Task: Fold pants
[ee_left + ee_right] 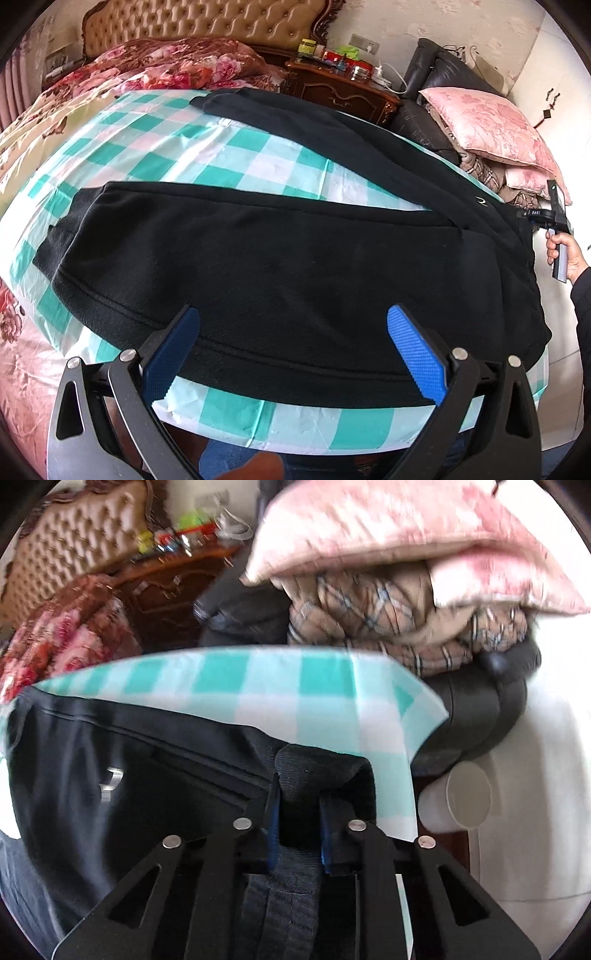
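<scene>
Pants (pixel 280 258), one black pair, lie spread across the checked cloth (pixel 258 162) on the bed, both legs running away to the left of your left gripper (pixel 293 325) and the waist end lying toward your right gripper (pixel 297 794). Your right gripper is clamped on a bunched fold of the waistband, its blue pads pressing the fabric from both sides just ahead of the camera; the grip looks centred and well seated. Your left gripper hangs with its jaws wide apart above the near leg, holding nothing, with the near hem seam directly beneath the pads. To do this step well, in my judgement, you should lower the left gripper onto the near edge of the leg and close on both layers before lifting, so that the two grips carry the garment evenly; lifting on the right alone would likely drag the waist and wrinkle the legs. Take fabric only, since the checked cloth lies directly beneath and its corner (pixel 410 716) hangs free just beyond the right gripper. Count: one pair of pants, two legs visible, two grippers, one checked cloth, two pink pillows (pixel 491 129) stacked beyond the right gripper.
</scene>
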